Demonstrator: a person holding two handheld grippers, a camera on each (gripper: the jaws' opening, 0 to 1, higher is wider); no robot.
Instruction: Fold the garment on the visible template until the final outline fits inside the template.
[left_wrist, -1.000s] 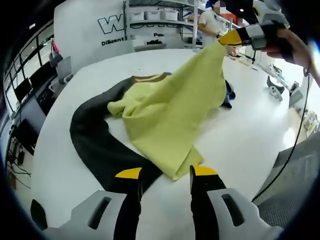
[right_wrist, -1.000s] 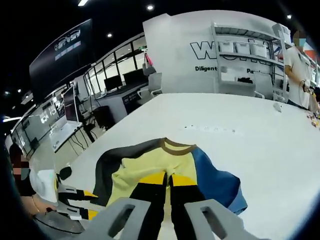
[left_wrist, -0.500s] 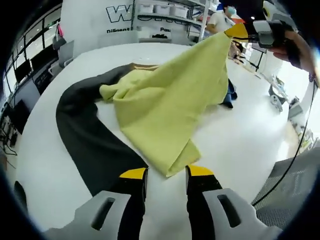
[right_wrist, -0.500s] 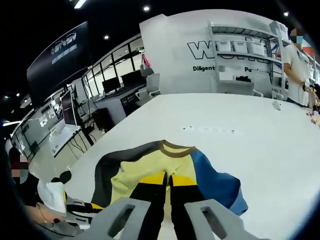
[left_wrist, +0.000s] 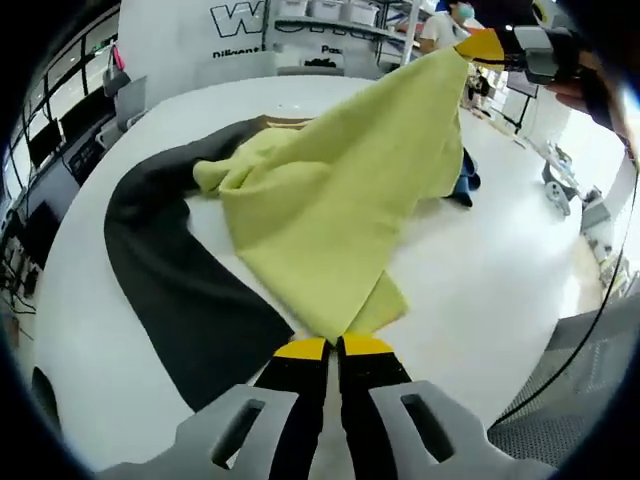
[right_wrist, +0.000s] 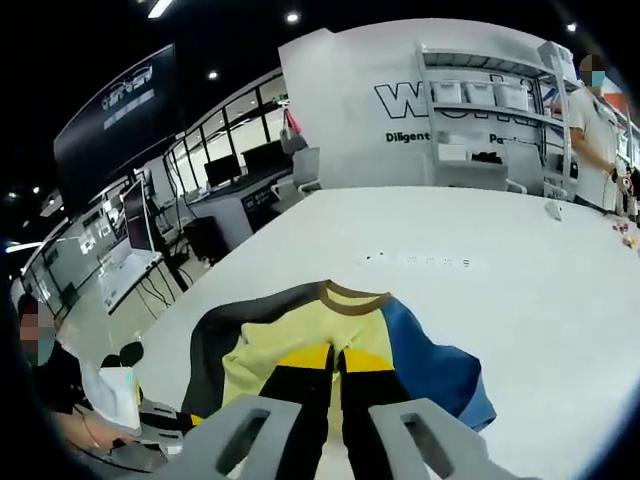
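Your left gripper (left_wrist: 333, 347) has its yellow-tipped jaws closed on the near corner of the soft yellow, black and blue colour-block garment (left_wrist: 330, 190), pinching the yellow panel right at its lowest point. Your right gripper (left_wrist: 487, 46) shows at the top right of the left gripper view, with its jaws clamped on the far corner of the same yellow panel, so the cloth hangs stretched between your two grippers above the white counter (left_wrist: 470, 280). The black sleeve (left_wrist: 170, 280) lies flat on the counter to the left of the lifted panel, and a bit of the blue part (left_wrist: 464, 184) rests on the counter beneath your raised right gripper. In the right gripper view, your right gripper (right_wrist: 335, 357) grips yellow fabric between its jaws, with the brown collar (right_wrist: 352, 299) beyond them and the blue part (right_wrist: 435, 365) spread to the right.
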